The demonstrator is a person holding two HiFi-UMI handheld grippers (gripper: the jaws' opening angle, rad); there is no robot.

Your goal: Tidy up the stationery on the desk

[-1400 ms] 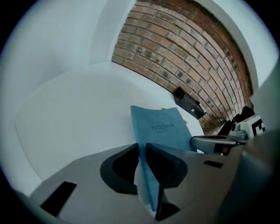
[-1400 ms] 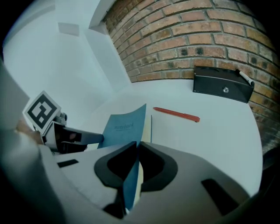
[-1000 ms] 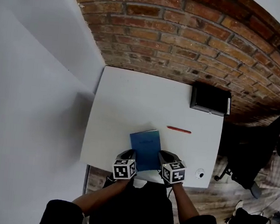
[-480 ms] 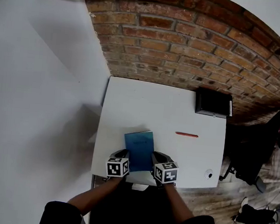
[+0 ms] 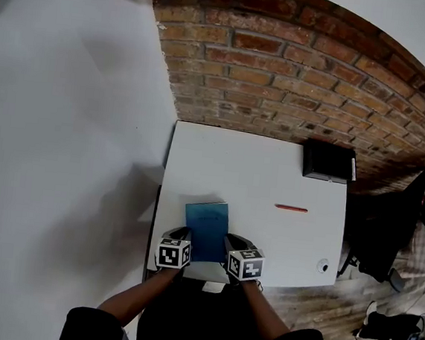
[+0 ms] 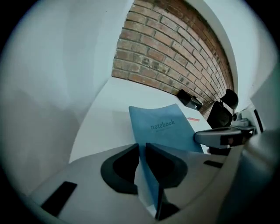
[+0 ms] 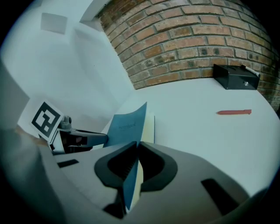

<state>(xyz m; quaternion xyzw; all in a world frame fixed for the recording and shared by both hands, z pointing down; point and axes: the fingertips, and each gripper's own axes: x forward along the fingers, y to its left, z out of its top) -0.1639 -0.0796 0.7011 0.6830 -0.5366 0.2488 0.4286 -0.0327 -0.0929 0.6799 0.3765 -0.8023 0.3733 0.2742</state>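
White desk [image 5: 257, 170] | blue notebook [image 5: 205, 228], lettered cover | left gripper [image 6: 142, 151], right gripper [image 7: 136, 148]: fingers pinch its edges

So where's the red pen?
In the head view, the red pen lies at the right of the desk, below the black box and right of the blue notebook.

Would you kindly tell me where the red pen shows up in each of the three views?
Head view: the red pen lies right of centre on the white desk, right of the blue notebook.
Left gripper view: a small red sliver past the notebook's far right corner.
Right gripper view: far right, flat on the desk.
Shared landmark: the black box against the brick wall.
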